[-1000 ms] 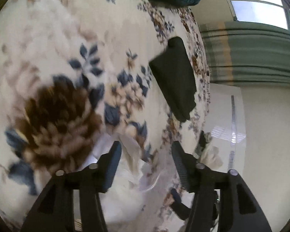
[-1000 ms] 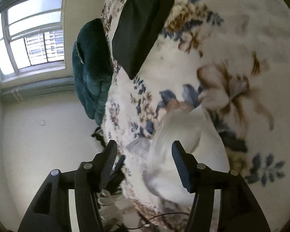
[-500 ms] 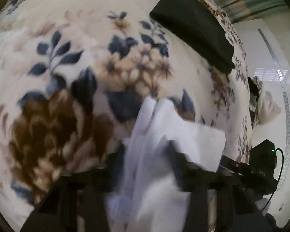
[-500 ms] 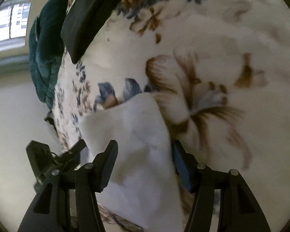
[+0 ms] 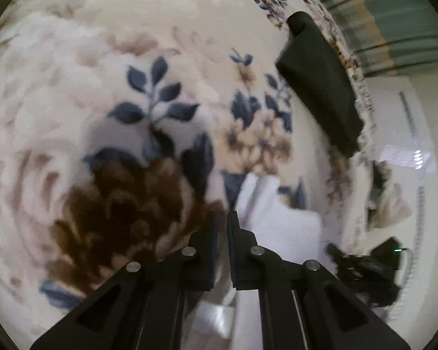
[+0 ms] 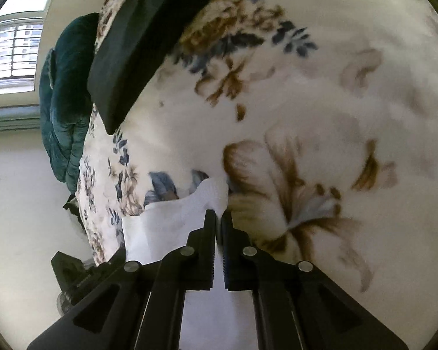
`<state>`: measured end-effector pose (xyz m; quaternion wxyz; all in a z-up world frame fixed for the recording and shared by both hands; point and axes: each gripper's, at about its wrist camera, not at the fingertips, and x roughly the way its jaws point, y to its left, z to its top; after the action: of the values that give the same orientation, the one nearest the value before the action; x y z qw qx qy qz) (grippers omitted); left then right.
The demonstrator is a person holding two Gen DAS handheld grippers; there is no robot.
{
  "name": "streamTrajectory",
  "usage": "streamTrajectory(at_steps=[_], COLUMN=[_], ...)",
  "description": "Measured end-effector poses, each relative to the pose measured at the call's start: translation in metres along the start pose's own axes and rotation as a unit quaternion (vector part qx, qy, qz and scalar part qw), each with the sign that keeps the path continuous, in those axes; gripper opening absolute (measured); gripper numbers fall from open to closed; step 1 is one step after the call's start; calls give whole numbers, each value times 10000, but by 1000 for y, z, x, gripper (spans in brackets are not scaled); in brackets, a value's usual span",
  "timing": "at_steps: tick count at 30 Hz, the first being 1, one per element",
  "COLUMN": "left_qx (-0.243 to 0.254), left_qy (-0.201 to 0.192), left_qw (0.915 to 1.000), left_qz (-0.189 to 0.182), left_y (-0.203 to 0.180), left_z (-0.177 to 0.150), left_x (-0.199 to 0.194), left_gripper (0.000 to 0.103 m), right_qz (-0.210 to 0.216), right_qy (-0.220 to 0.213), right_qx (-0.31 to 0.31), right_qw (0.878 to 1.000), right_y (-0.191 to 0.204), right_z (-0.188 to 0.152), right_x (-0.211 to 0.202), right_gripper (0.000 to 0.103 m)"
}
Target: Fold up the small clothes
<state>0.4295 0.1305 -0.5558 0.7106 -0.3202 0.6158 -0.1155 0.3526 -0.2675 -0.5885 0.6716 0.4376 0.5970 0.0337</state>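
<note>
A small white garment (image 5: pixel 280 218) hangs over the near edge of a floral blanket (image 5: pixel 131 93). My left gripper (image 5: pixel 222 218) is shut on its left edge, and white cloth shows between and below the jaws. In the right wrist view the same white garment (image 6: pixel 172 227) spreads to the left of my right gripper (image 6: pixel 218 217), which is shut on its upper right corner. Both grippers hold the cloth just above the blanket.
A folded black garment (image 5: pixel 321 93) lies on the blanket near its edge, also in the right wrist view (image 6: pixel 143 38). A dark teal cushion (image 6: pixel 64 99) sits beyond it. Dark gear (image 5: pixel 365 271) lies off the blanket on the pale floor (image 6: pixel 23 210).
Both grippers have gone from open to shut on the white garment. The cloth has been drawn out and spread between them over the blanket's edge.
</note>
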Motion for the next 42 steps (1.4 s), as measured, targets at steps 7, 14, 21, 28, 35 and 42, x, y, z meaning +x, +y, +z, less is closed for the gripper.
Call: streamTrajectory(at_steps=[7, 14, 21, 28, 35, 42], left_qx=[572, 811, 530, 334, 539, 834], left_qy=[544, 200, 830, 1517, 1515, 1205], left_qw=[9966, 9964, 9930, 9826, 9824, 9855], left_qz=[-229, 150, -648, -1022, -955, -853], left_y=[-39, -43, -18, 12, -8, -58], left_z=[14, 15, 10, -37, -53, -30], left_x=[38, 32, 18, 25, 42, 16], left_gripper=[49, 2, 65, 68, 18, 17], right_qz=[263, -12, 58, 834, 1343, 1362], right_qy=[452, 39, 819, 1858, 1863, 1508], right_qx=[278, -395, -103, 141, -150, -512], right_qw=[9982, 9992, 9966, 9789, 9732, 9778], right_y=[-6, 31, 4, -41, -25, 27], right_z=[13, 12, 10, -54, -73, -54], right_x=[20, 19, 21, 33, 71, 37], right_gripper=[52, 5, 63, 67, 39, 13])
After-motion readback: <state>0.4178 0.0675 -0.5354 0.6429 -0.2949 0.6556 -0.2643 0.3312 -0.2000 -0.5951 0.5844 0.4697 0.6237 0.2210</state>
